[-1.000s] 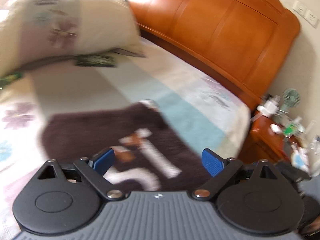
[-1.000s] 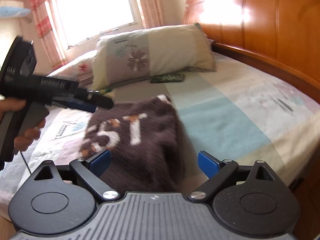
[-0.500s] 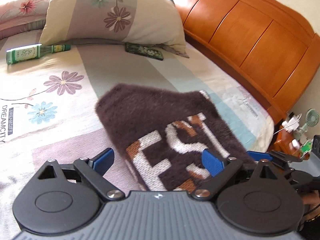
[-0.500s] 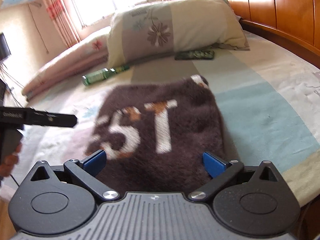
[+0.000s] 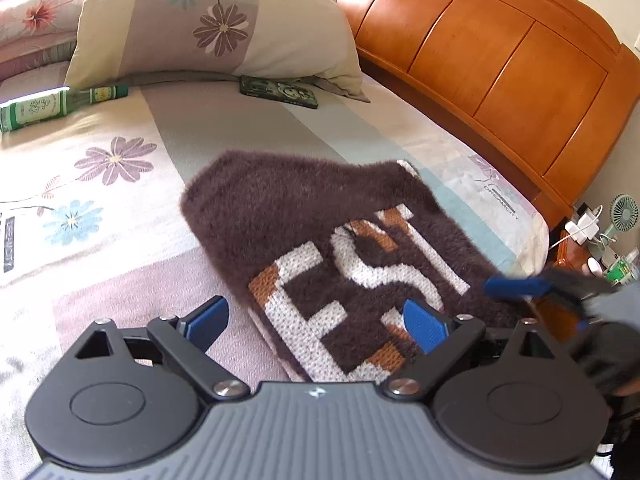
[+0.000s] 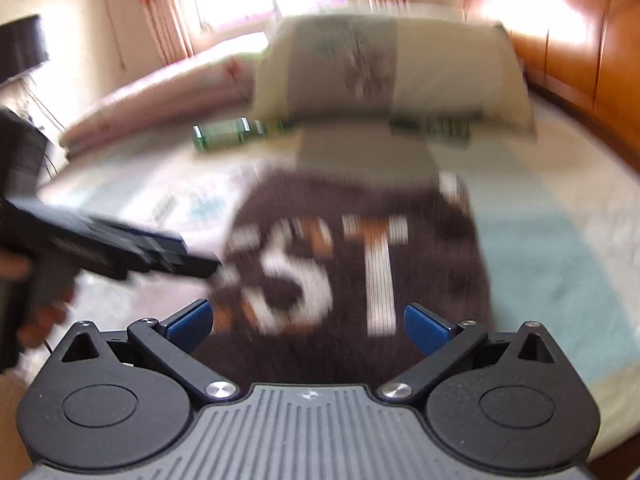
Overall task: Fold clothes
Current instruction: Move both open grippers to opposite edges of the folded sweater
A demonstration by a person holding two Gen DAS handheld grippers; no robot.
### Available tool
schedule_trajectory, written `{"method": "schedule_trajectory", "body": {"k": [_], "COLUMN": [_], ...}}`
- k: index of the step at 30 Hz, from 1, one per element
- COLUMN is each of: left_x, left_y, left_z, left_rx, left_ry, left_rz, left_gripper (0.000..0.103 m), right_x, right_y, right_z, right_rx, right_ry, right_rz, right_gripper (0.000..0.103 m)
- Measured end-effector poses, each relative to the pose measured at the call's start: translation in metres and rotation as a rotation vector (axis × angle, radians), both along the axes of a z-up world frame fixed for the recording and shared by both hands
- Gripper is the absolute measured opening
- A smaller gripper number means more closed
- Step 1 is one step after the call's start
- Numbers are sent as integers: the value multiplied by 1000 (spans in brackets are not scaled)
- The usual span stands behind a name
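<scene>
Folded brown sweater (image 5: 320, 240) on bed (image 5: 120, 208), left hand-held gripper (image 5: 316, 320) spread, right hand-held gripper (image 6: 308, 326) spread

A flowered pillow (image 5: 224, 28) leans at the head of the bed (image 5: 100, 184), beside an orange wooden headboard (image 5: 500, 56). A green bottle (image 5: 52, 108) lies left of it, a dark patterned case (image 5: 280, 92) at its lower edge. A small green fan (image 5: 622, 212) stands on the nightstand (image 5: 572, 252).

Sweater (image 5: 320, 248): fuzzy dark-brown knit with coarser woven lettering. Headboard (image 5: 500, 52) behind it: glossy varnished wood. Bedsheet (image 5: 100, 200) beneath it: smooth matt printed cloth.
</scene>
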State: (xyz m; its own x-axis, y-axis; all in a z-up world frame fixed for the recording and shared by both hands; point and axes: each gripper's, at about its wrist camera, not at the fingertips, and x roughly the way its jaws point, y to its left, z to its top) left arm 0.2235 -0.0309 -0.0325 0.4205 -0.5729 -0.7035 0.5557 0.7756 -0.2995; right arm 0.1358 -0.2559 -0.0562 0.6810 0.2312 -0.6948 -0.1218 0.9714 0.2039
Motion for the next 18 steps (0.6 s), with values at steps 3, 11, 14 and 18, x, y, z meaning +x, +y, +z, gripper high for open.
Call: {"method": "schedule_trajectory", "body": {"k": [3, 11, 14, 18], "left_x": [0, -5, -8, -10], "left_y": [0, -6, -9, -9], "left_z": [-1, 4, 6, 6], "left_rx": [3, -19, -12, -4], "left_ry": [0, -6, -8, -9], "left_rz": [-1, -15, -26, -36], "left_gripper": [94, 94, 94, 94], "right_x": [-6, -5, 2, -4], "right_y": [-6, -1, -13, -20], "right_z": [-10, 21, 7, 13], "right_rx": [-14, -65, -23, 36], "right_ry": [3, -62, 3, -25], "right_rz": [5, -10, -54, -61], "right_gripper": [103, 103, 103, 103]}}
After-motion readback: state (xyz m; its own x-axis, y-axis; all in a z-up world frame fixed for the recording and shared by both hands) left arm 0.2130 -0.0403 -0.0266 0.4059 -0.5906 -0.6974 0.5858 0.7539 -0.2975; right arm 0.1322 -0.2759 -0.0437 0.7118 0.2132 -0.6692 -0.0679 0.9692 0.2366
